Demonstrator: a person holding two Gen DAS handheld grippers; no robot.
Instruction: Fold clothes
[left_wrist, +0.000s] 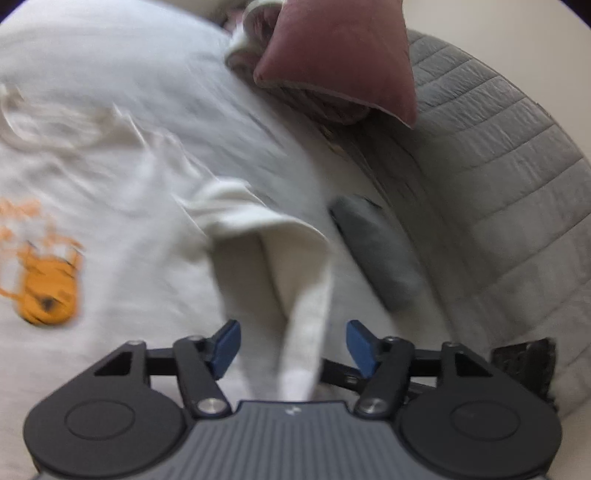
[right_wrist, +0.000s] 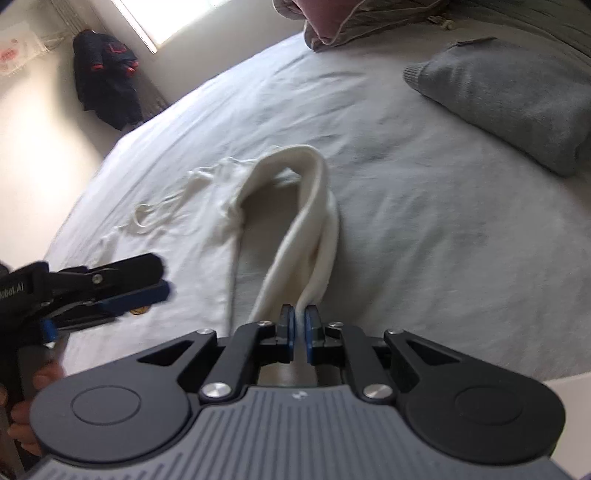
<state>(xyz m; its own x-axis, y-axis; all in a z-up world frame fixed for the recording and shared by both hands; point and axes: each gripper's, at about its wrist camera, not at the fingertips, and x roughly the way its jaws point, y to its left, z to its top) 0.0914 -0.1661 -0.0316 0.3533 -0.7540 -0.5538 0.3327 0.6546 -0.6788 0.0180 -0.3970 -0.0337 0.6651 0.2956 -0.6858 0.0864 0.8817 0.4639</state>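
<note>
The cream garment (right_wrist: 295, 221) lies on the white bed sheet (right_wrist: 424, 221), and all places below are given relative to that garment; it is spread flat toward the sheet's near-left part, with one ribbed hem or cuff band lifted off the sheet in a long loop. An orange printed figure (left_wrist: 48, 291) shows on the garment's flat part in the left wrist view, blurred; thin cream drawstrings (right_wrist: 159, 210) trail from the garment's far-left edge.

Right gripper (right_wrist: 300, 325): jaws pressed together on the near end of the lifted band, blue pads pinching the doubled cloth between them; the band rises from the pads and arches away over the sheet.

Left gripper (left_wrist: 293, 345): jaws spread wide, blue pads well apart; a strip of the cream band (left_wrist: 303, 332) passes between them, and neither pad presses on it. In the right wrist view this gripper (right_wrist: 122, 291) appears just left of the garment's band, held by a hand (right_wrist: 33, 402) at the frame's lower-left edge; the left wrist view is motion-blurred.

Beyond the garment to the right, a folded grey knitted item (right_wrist: 517, 107) rests on the sheet, apart from the garment; further beyond, a dusty-pink cushion (left_wrist: 332, 55) lies against a grey quilted headboard (left_wrist: 498, 166); beyond the garment to the far left, dark clothing (right_wrist: 107, 77) hangs by the wall beneath a window.
</note>
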